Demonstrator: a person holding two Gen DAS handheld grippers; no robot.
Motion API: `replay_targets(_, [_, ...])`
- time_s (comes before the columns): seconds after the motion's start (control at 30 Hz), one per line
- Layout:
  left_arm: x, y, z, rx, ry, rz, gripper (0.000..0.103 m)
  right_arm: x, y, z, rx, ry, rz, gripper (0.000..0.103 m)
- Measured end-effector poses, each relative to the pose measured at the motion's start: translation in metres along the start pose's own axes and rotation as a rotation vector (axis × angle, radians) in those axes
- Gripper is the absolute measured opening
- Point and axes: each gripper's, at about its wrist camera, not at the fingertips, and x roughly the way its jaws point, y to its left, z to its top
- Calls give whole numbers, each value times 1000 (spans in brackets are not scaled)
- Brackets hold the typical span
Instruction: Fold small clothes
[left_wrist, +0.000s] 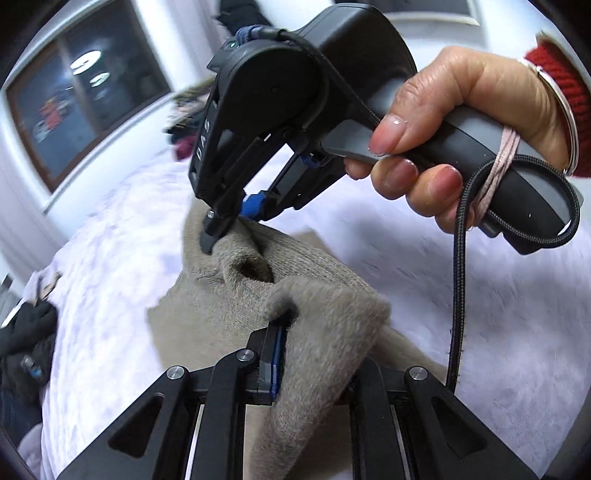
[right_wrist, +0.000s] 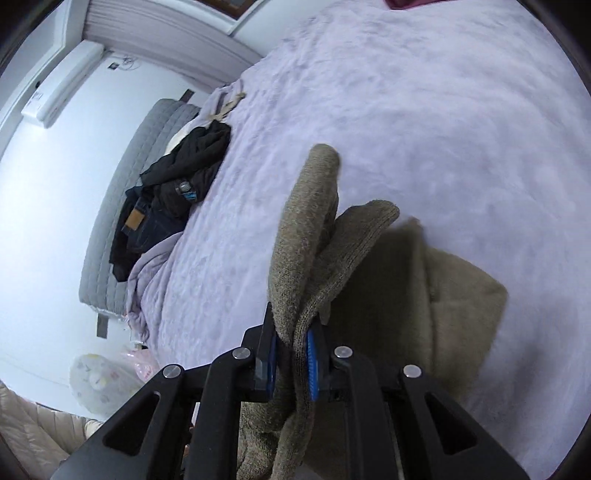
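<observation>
While the left claw (left_wrist: 291, 354) is clenched on a fold of the tan sweater (left_wrist: 221, 314), the right claw (right_wrist: 291, 354) grips another fold. Beneath both lies the lilac blanket (right_wrist: 443, 110).

Pale lilac plush blanket (right_wrist: 424, 110) covering the bed; dark garments (right_wrist: 184, 173) and folded jeans (right_wrist: 138, 221) heaped at its edge beside a grey quilted headboard (right_wrist: 122, 206); dark-paned window (left_wrist: 74, 107); white patterned bag (right_wrist: 98, 384) below.

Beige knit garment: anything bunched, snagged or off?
Nothing damaged. The beige knit garment is bunched into folds in both the left gripper and the right gripper, not flat on the lilac blanket; normal mid-fold.
</observation>
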Motion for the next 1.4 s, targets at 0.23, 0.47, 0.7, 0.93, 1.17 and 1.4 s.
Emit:
replay_targets(0.23, [30, -33, -17, 58, 100, -16, 15, 13, -100, -37, 184, -16, -27, 16])
replay_targets(0.47, [-4, -30, -22, 91, 34, -76, 72, 1, -99, -33, 170, -17, -82, 30])
replay_targets(0.7, [-19, 35, -33, -88, 121, -75, 72, -45, -81, -68, 192, -34, -102, 52])
replay_targets(0.93, [27, 148, -68, -579, 329, -122, 72, -36, -47, -119, 107, 51, -9, 54])
replay_targets(1.17, [35, 153, -86, -548, 370, -119, 72, -13, -29, -130, 57, 132, 4, 6])
replay_targets(1.4, [45, 135, -103, -490, 406, -146, 84, -3, -66, -158, 123, 183, -152, 6])
